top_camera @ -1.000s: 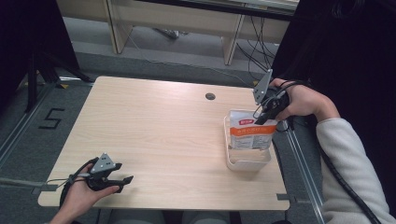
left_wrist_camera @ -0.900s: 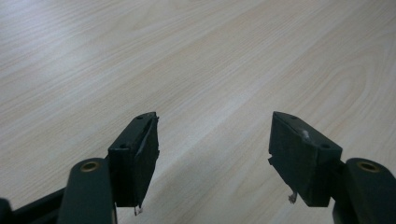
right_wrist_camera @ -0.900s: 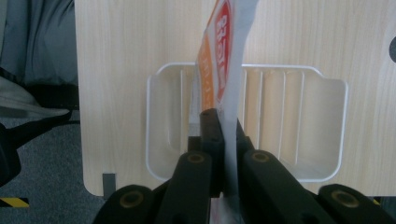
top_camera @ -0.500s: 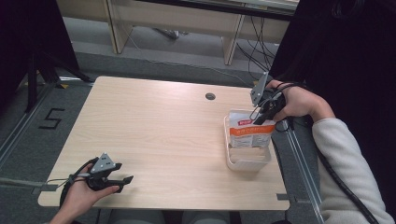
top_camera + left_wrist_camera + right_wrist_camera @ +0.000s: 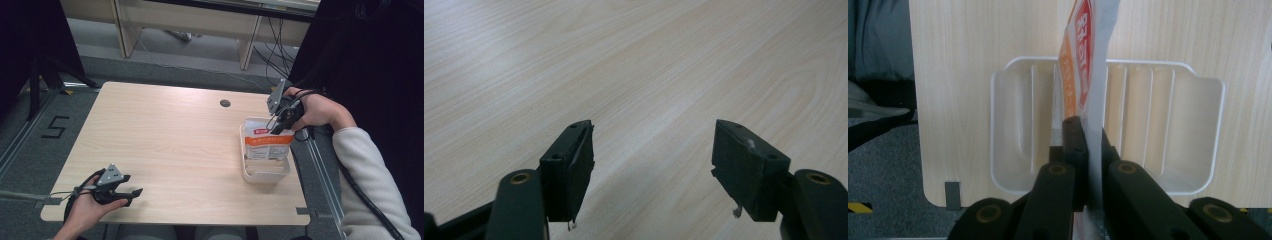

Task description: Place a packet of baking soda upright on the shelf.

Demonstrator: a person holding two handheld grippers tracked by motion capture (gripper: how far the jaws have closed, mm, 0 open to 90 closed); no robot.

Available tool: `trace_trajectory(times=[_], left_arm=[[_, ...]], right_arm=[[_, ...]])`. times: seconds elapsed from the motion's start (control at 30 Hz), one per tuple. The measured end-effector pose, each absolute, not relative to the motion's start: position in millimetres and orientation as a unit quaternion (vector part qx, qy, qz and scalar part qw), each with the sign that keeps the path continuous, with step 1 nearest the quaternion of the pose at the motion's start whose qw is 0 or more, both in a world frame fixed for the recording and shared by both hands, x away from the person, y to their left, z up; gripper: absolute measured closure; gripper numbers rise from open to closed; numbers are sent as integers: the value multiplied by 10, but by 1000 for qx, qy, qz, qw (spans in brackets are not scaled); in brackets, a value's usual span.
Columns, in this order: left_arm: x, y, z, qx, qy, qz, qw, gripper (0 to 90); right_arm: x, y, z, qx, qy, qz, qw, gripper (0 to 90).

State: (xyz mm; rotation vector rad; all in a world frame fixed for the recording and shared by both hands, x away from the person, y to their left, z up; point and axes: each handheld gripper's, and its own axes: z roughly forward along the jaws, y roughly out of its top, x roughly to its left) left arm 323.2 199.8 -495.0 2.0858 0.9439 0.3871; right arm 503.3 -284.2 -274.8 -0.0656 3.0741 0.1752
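An orange and white packet [image 5: 267, 143] hangs upright over a white ribbed plastic tray [image 5: 247, 169] at the table's right side. My right gripper [image 5: 278, 124] is shut on the packet's top edge. In the right gripper view the jaws pinch the packet [image 5: 1084, 60] from above, with the tray [image 5: 1013, 115] spread below it. My left gripper [image 5: 126, 195] rests in a hand at the table's near left corner, open and holding nothing. In the left gripper view its two fingertips [image 5: 571, 160] stand wide apart over bare wood.
The light wooden table [image 5: 170, 135] has a round cable hole [image 5: 225, 103] near its far edge. The tray sits close to the table's right edge. A floor marking "5" [image 5: 54, 127] lies left of the table. Desk legs and cables stand beyond the far edge.
My right gripper has lifted the packet slightly and shifted it a little toward the far side of the tray. The left gripper has not moved.
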Motion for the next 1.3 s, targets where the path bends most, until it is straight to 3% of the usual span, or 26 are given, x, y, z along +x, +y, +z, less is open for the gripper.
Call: trace_trajectory(times=[1.3], left_arm=[[3231, 1999, -4950, 824, 373, 153, 398, 327]], right_arm=[[5053, -2803, -2828, -35, 997, 45, 43, 900]])
